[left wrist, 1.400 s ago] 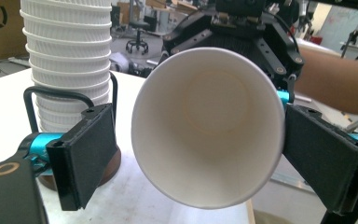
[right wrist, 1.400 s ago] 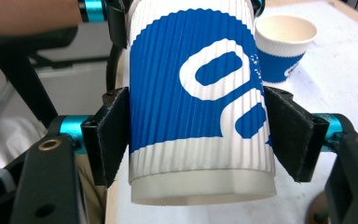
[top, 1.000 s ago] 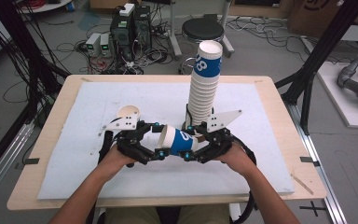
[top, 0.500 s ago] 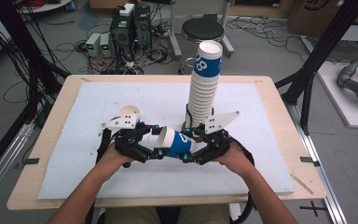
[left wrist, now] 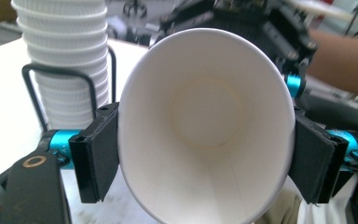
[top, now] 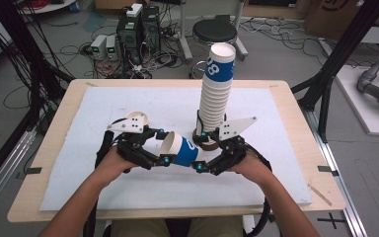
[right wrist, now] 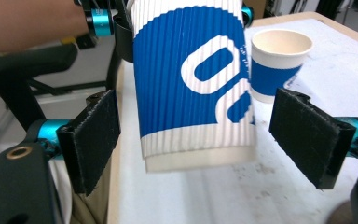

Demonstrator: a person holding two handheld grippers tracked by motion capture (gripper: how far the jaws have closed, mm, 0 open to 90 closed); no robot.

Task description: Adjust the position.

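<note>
1. A white-topped table [top: 103,217] is bearing a tall stack of paper cups [top: 216,94] standing in a black wire holder.
2. One blue-and-white cup [top: 180,150] is lying sideways above the mat, just in front of the stack, already separated.
3. The left gripper [top: 160,147] is squeezing the cup's rim, bending it oval.
4. The right gripper [top: 201,163], jaws having just been opening, is standing clear around the cup's base.
5. Setting the cup down appears to be remaining.

Bright, even indoor light; soft shadows, bg slightly blurred.
</note>
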